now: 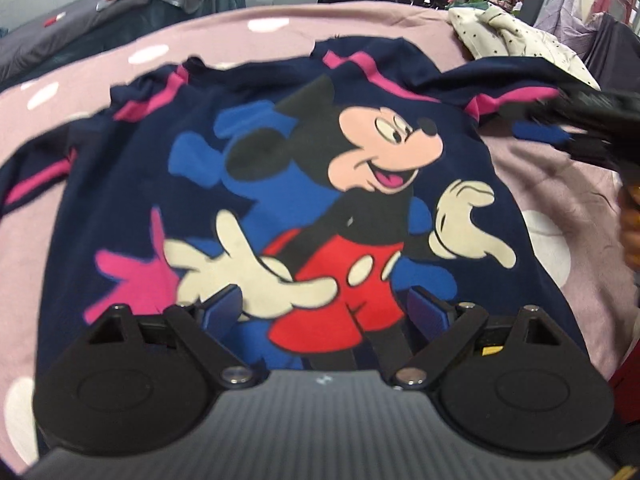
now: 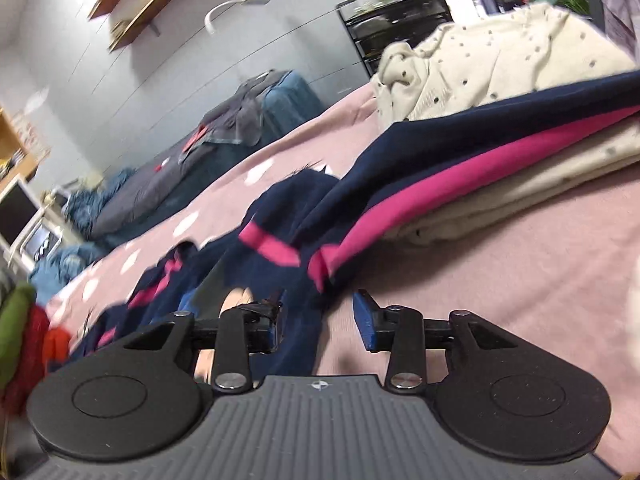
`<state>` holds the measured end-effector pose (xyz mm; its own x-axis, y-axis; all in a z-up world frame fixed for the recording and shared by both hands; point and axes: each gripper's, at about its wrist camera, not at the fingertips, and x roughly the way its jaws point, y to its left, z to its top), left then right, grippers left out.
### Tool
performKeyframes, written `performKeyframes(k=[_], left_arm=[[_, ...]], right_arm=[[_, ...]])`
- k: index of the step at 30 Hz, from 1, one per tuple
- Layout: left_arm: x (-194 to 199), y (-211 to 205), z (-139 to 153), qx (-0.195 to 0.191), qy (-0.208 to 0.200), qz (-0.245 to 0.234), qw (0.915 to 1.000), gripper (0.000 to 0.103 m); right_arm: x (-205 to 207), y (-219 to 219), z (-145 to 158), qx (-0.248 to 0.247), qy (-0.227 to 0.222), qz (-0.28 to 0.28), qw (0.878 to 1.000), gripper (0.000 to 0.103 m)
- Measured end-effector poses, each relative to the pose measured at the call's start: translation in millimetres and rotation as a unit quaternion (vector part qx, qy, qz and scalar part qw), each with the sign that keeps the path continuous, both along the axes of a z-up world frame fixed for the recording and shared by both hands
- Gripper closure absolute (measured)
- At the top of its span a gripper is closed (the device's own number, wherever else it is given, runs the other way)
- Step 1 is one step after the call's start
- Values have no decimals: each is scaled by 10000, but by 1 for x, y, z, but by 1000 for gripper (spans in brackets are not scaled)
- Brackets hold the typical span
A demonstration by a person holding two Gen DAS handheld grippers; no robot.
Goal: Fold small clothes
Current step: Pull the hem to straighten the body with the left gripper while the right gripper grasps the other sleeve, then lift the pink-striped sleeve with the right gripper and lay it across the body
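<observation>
Pink bedding with white dots (image 1: 280, 32) covers the bed and carries everything, and behind it a grey wall with wooden shelves shows in the right wrist view. On the left part of the bed lies a small navy shirt (image 1: 132, 184), spread with its front side up. It has pink stripes on both sleeves and near the collar, and a big cartoon mouse print (image 1: 360, 184) in the middle, with black ears, red shorts and white gloves, over blue and pink shadow shapes. The cloth is mostly flat but it wrinkles near the shoulders. The left gripper (image 1: 324, 308) hangs above the lower part of the shirt, over the red shorts; its blue pads stand wide apart and nothing is between them. Further to the right, one sleeve (image 2: 460, 156) of the shirt is lifted from the bed and reaches toward the right edge, where it lies across a folded cream garment with dark dots (image 2: 500, 56) near the far right corner. The right gripper (image 2: 320, 316) is low over the bedding beside the shirt's right side; its jaws are apart and grip nothing, though a navy fold of the shirt lies loose between them, against the left pad. In the left wrist view this gripper (image 1: 576, 120) is only a dark blur near the lifted sleeve.
</observation>
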<state>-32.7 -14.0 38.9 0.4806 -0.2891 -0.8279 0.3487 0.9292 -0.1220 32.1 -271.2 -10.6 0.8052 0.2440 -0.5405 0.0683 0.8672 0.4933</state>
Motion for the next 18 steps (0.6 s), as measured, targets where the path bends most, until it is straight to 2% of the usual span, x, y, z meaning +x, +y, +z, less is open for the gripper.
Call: performKeyframes(k=[3, 4, 6, 7, 9, 13, 15, 16, 18], left_arm=[[-2, 3, -3, -17, 37, 73, 10000, 13], [-3, 4, -3, 2, 21, 70, 10000, 12], [-3, 4, -3, 63, 5, 33, 10000, 12], [-3, 4, -3, 87, 7, 17, 10000, 12], [-3, 5, -3, 98, 9, 12, 10000, 12], [-2, 9, -4, 73, 52, 45, 9999, 12], [1, 9, -4, 76, 75, 78, 9999, 11], [2, 8, -4, 87, 77, 97, 9999, 11], [2, 7, -4, 108, 83, 115, 9998, 10]], right_arm=[[20, -1, -10, 5, -4, -206, 9998, 37], [24, -1, -14, 4, 26, -295, 9996, 40], [26, -4, -18, 97, 23, -325, 9994, 70], [25, -7, -19, 187, 2, -307, 9994, 96], [15, -15, -17, 310, -83, -401, 9987, 97], [-7, -30, -14, 233, 69, -675, 9974, 99], [-12, -37, -16, 145, 156, -532, 9984, 103], [-15, -41, -15, 157, 143, -497, 9985, 102], [-24, -43, -8, 168, 78, -541, 9984, 79]])
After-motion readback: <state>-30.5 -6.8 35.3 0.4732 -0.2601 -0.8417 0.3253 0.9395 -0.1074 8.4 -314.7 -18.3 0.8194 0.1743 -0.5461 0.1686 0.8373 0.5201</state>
